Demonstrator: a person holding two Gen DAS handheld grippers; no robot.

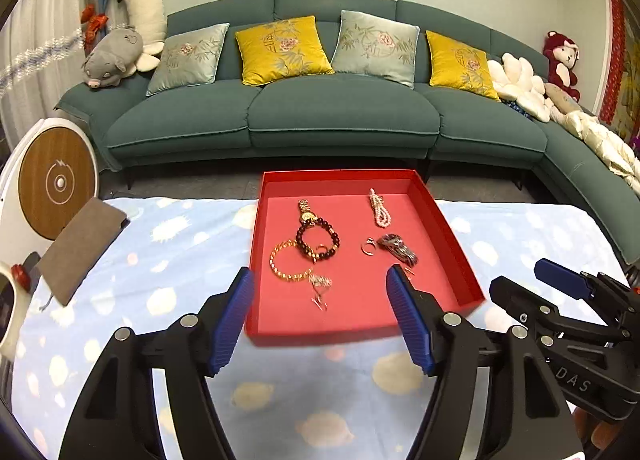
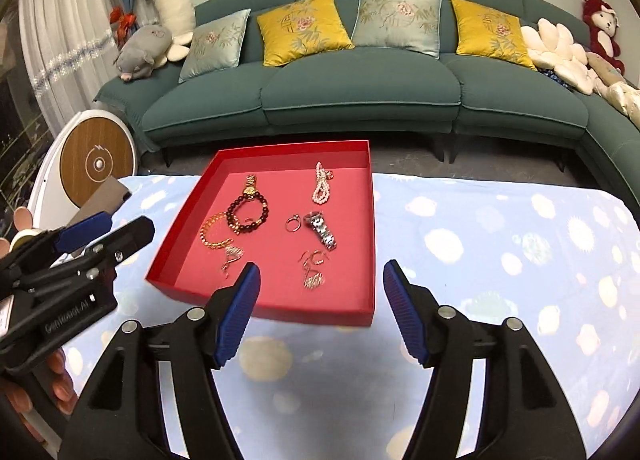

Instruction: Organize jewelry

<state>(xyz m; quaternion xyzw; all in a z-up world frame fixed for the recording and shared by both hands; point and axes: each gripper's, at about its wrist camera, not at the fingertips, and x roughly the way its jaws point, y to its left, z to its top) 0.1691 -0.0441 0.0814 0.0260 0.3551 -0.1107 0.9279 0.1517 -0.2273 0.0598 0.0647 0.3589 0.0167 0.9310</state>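
Seen from the left wrist, the left gripper (image 1: 320,284) hangs spread and empty over the near edge of a red tray (image 1: 456,256) of jewelry (image 1: 316,240) on a blue cloth (image 1: 160,260), while from the right wrist the right gripper (image 2: 320,280) is likewise spread, empty, at the tray's near right corner.

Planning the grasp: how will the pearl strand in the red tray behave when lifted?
The pearl strand lies bunched in loops, so probably limp: it should dangle and swing. Its round beads look smooth, so likely slippery between the fingers. It seems light for its size.
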